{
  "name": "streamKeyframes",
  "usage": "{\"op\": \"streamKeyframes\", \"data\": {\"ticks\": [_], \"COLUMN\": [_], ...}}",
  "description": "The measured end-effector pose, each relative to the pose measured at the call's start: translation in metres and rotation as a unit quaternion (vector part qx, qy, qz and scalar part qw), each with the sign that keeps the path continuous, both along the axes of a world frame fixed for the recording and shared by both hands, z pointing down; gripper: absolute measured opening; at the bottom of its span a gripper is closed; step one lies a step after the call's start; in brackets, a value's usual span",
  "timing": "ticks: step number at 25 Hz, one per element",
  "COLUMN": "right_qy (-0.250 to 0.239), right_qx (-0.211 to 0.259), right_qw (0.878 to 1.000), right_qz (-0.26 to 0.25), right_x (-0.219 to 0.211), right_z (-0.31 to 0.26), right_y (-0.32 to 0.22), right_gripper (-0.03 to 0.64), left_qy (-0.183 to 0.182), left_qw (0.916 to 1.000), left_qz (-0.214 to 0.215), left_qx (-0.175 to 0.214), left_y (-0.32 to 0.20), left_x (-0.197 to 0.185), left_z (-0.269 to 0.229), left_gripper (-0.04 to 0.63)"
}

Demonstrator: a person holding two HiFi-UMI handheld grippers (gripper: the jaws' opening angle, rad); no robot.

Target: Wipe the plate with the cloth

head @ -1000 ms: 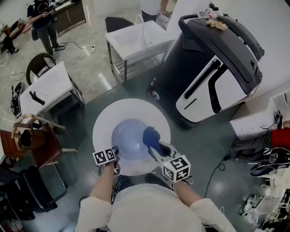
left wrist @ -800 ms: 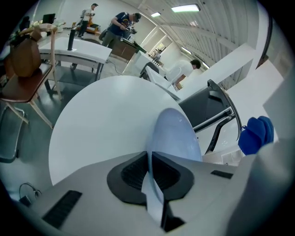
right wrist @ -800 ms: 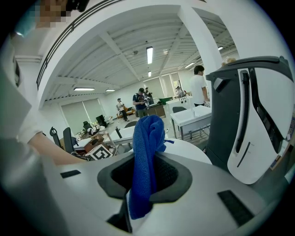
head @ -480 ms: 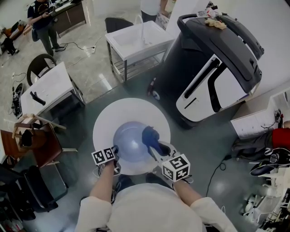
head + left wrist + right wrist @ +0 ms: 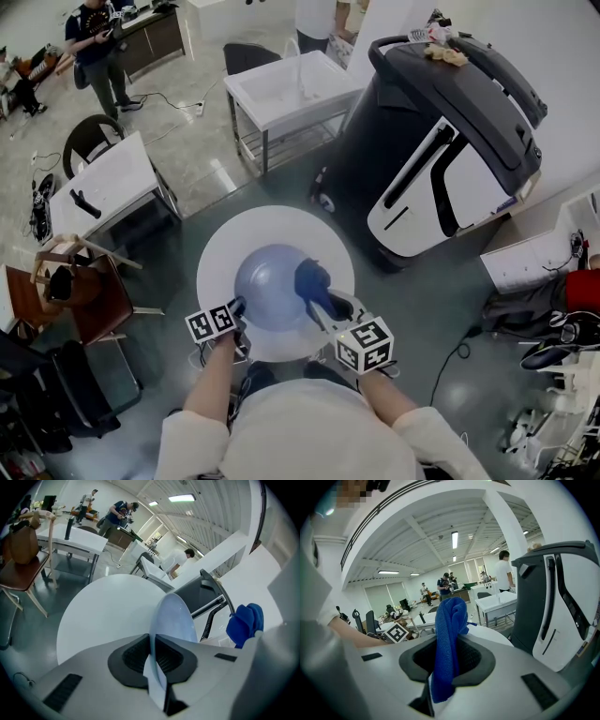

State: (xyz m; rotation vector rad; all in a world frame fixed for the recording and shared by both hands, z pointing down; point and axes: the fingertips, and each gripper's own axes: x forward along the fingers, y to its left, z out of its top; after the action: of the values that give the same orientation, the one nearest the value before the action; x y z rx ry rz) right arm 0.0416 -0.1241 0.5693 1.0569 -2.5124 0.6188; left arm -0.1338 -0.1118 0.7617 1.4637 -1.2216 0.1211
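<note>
A pale blue plate [image 5: 272,286] is held over the round white table [image 5: 225,244]. My left gripper [image 5: 238,307] is shut on the plate's near left rim; in the left gripper view the plate [image 5: 172,618] stands on edge between the jaws of my left gripper [image 5: 153,660]. My right gripper [image 5: 323,309] is shut on a bunched blue cloth [image 5: 312,281] that sits at the plate's right side. In the right gripper view the cloth [image 5: 447,639] hangs upright from the jaws of my right gripper [image 5: 445,660]. The cloth [image 5: 244,623] also shows at the right of the left gripper view.
A large black and white machine [image 5: 441,141] stands close to the table at the right. A white trolley table [image 5: 286,84] is behind, another white table [image 5: 108,183] and a wooden chair [image 5: 70,286] at the left. People stand at the far back.
The plate has come up off the table in my left gripper and its near rim has tilted. The right gripper and cloth have stayed where they were.
</note>
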Motion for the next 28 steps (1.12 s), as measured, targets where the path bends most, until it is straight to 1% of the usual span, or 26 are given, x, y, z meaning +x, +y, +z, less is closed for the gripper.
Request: {"op": "streamKeyframes", "data": {"ticks": [3, 6, 11, 19, 24, 28], "right_qy": [-0.004, -0.009, -0.016, -0.027, -0.029, -0.031], "right_qx": [0.008, 0.019, 0.036, 0.052, 0.062, 0.071], "right_qw": [1.0, 1.0, 0.999, 0.998, 0.997, 0.997], "right_qz": [-0.004, -0.007, -0.012, -0.015, -0.02, -0.022], "right_x": [-0.004, -0.007, -0.013, -0.018, -0.018, -0.02], "right_z": [-0.006, -0.015, -0.026, -0.039, -0.047, -0.054], "right_y": [-0.001, -0.003, -0.003, 0.002, 0.004, 0.003], "right_gripper": [0.091, 0.092, 0.091, 0.091, 0.092, 0.092], "left_qy": [0.013, 0.019, 0.031, 0.026, 0.017, 0.007], "left_qw": [0.9997, 0.9988, 0.9957, 0.9908, 0.9864, 0.9841], "left_qz": [-0.003, -0.006, -0.023, -0.018, -0.007, -0.004], "left_qx": [0.022, 0.046, 0.084, 0.131, 0.163, 0.178], "left_y": [-0.003, -0.005, -0.005, 0.008, 0.011, 0.011], "left_x": [0.003, 0.004, 0.001, 0.0, 0.005, 0.003], "left_z": [-0.02, -0.042, -0.075, -0.12, -0.146, -0.159], "left_gripper": [0.044, 0.044, 0.044, 0.044, 0.044, 0.044]}}
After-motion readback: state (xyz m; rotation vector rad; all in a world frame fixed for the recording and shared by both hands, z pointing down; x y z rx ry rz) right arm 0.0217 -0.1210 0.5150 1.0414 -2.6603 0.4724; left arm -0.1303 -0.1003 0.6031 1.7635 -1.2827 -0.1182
